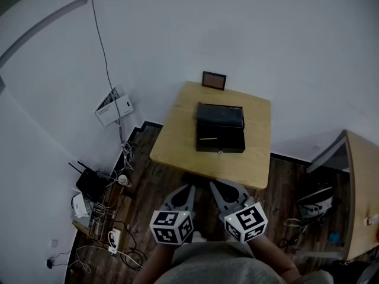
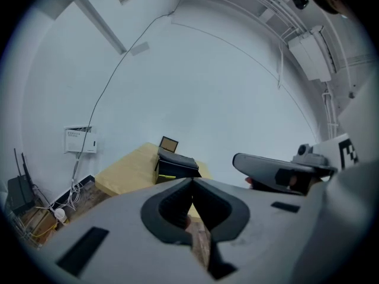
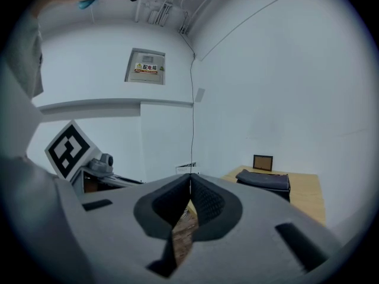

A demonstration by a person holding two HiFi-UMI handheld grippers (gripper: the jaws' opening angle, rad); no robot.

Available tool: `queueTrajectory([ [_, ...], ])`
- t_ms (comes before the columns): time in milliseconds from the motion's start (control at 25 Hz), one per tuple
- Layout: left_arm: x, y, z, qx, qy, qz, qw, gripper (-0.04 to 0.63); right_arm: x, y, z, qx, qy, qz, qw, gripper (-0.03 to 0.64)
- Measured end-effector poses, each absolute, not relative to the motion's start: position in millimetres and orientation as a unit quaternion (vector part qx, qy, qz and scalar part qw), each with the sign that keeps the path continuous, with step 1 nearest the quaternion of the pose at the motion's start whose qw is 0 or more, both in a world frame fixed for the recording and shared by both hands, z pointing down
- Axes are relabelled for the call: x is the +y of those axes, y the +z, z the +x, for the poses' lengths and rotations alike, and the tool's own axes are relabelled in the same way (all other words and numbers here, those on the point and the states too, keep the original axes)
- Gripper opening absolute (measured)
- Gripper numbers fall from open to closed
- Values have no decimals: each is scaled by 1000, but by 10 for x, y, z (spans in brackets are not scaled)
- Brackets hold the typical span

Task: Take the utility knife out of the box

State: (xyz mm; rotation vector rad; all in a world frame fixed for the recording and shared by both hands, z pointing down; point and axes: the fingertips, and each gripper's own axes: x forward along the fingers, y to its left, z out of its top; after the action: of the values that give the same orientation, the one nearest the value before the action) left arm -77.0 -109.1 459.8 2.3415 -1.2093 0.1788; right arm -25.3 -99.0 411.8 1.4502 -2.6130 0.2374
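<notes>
Wall point(image 1: 266, 40): white, plain, with a cable running down it to the left of the table.
Floor point(image 1: 148, 188): dark wood planks; a router and tangled leads lie at the left, against the wall.
Table point(image 1: 177, 141): light wood, set against the wall.
Box point(image 1: 220, 148): black, standing near the table's middle, lid raised toward the wall, inside exposed.
Left gripper point(image 1: 183, 188): over the floor, short of the table's near edge, pointing at the table; jaws pressed together at the tips, nothing between them.
Right gripper point(image 1: 222, 185): just beside the left one, same heading; jaws clenched tip to tip, empty.
Frame point(image 1: 214, 80): small, dark-edged, brown-faced, propped at the table's far edge behind the box.
Utility knife point(image 1: 207, 139): shows only as a thin yellowish sliver lying inside the box, toward its left; detail too small to make out. Well apart from both grippers.
</notes>
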Motion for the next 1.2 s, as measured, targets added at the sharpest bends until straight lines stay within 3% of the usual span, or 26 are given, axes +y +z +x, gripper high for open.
queueTrajectory([
  [1200, -2874, 4836, -497, -511, 70, 813, 271, 5, -2929, 4226, 225, -902, 60, 406, 137, 2],
])
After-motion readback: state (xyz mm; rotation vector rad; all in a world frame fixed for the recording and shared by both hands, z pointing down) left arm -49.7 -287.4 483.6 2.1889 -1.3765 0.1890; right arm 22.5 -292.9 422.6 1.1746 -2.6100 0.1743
